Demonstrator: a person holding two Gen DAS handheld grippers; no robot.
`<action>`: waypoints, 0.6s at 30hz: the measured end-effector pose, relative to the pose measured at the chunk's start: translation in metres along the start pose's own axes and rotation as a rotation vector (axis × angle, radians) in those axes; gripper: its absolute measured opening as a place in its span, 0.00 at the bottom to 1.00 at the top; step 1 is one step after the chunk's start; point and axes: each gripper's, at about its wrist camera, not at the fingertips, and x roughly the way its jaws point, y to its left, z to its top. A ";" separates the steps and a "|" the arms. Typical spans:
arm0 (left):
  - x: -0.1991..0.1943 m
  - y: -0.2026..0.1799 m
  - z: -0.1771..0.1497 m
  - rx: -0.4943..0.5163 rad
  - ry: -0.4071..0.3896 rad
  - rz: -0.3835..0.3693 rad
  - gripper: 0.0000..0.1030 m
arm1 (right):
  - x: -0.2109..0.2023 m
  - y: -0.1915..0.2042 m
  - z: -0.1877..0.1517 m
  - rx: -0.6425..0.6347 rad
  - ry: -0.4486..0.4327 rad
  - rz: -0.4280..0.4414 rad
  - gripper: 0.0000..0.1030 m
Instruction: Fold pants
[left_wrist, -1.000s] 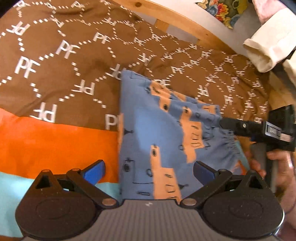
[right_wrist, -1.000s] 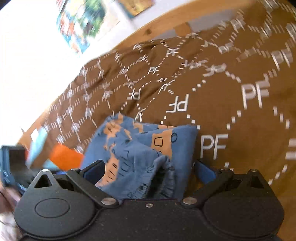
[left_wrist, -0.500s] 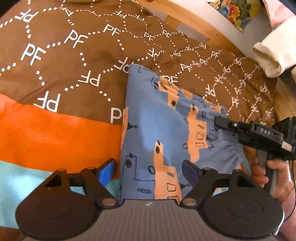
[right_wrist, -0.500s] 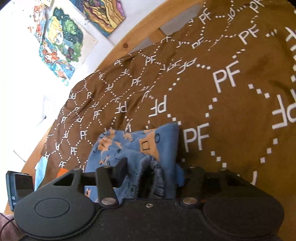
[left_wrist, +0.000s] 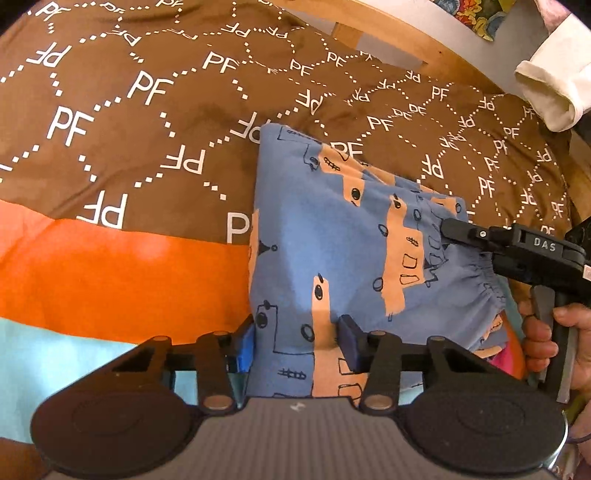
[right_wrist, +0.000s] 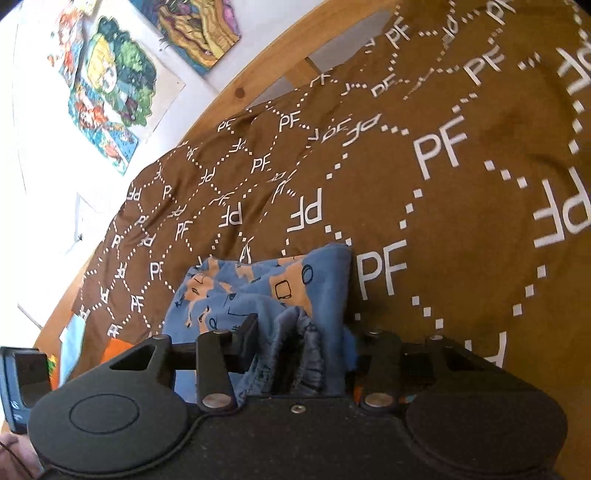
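With the pants (left_wrist: 332, 240) pinched by both just-closed grippers, left gripper (left_wrist: 297, 341) and right gripper (right_wrist: 301, 341), layers could get dropped if only bunched fabric is caught.

A bed is covered by a brown duvet (left_wrist: 140, 122) printed with white "PF" letters and dotted hexagons, with orange and light blue bands below. A wooden bed frame (right_wrist: 258, 79) is seen behind it. Colourful drawings (right_wrist: 110, 85) are fixed on the white wall (right_wrist: 33, 155), which is brightly lit.
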 end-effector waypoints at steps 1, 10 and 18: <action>0.000 -0.002 0.000 0.004 -0.002 0.010 0.47 | 0.000 -0.001 0.000 0.005 0.000 0.003 0.46; -0.005 -0.010 0.001 -0.029 -0.021 0.034 0.25 | -0.003 0.013 -0.005 -0.069 -0.022 -0.049 0.37; -0.020 -0.019 -0.001 -0.031 -0.054 0.036 0.16 | -0.018 0.042 -0.016 -0.202 -0.082 -0.115 0.23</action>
